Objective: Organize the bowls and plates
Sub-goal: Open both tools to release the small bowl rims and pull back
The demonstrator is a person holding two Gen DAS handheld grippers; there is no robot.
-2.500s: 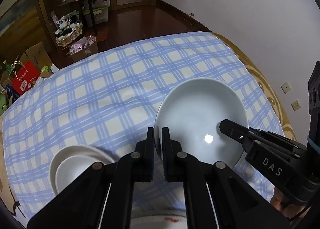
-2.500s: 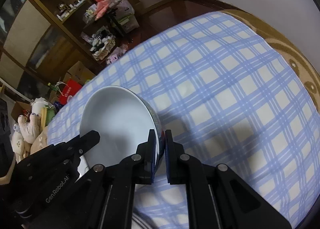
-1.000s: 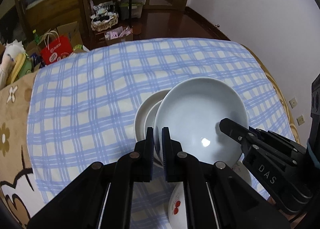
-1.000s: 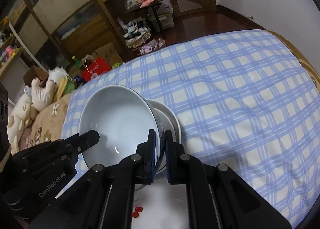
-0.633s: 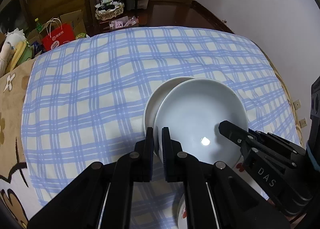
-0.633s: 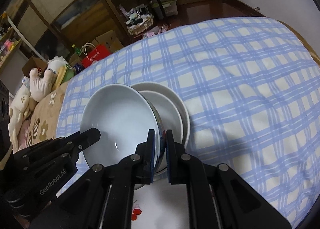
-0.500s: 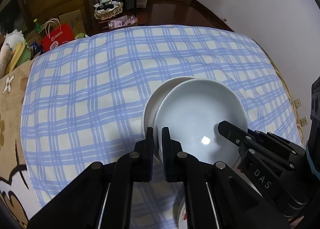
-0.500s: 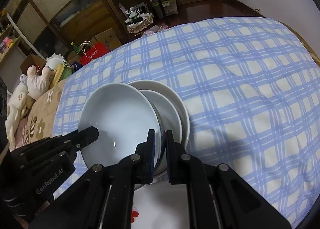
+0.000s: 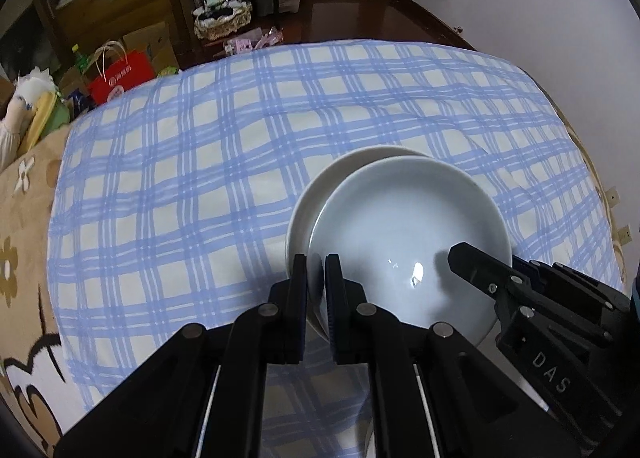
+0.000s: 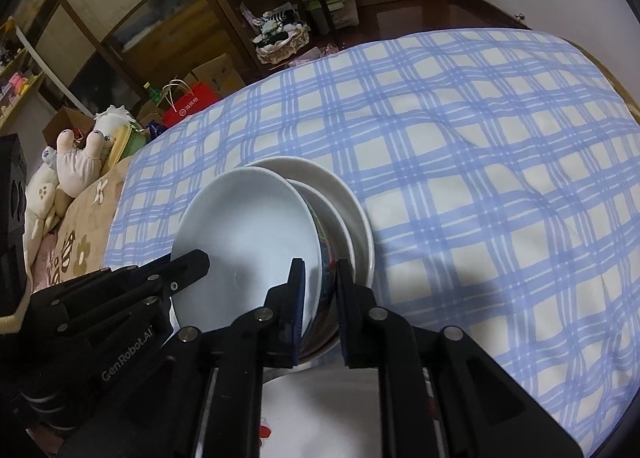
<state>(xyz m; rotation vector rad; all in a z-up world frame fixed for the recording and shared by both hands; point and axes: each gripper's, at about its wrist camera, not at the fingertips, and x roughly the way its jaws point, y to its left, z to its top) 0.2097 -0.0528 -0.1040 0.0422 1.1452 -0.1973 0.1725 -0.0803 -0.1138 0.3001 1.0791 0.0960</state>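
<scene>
A large pale bowl (image 9: 408, 242) sits tilted in a white bowl and plate stack (image 9: 304, 209) on the blue checked cloth. My left gripper (image 9: 316, 282) is shut on the large bowl's near left rim. In the right wrist view the large bowl (image 10: 248, 242) shows a coloured pattern on its outer wall. Its right rim stands between the jaws of my right gripper (image 10: 320, 282), which are opening, with a gap beside the pads. The stack's inner bowl (image 10: 340, 234) and outer plate (image 10: 352, 201) show just behind it.
A white plate with red marks (image 10: 304, 410) lies at the near edge, under the grippers. The checked cloth (image 9: 200, 177) spreads far and left. Beyond it are a stuffed toy (image 10: 76, 165), a red bag (image 9: 120, 77) and shelves; a white wall stands on the right.
Both grippers carried the large bowl over to the white stack and lowered it into it. The right gripper's jaws have parted slightly; the left jaws stay closed on the rim.
</scene>
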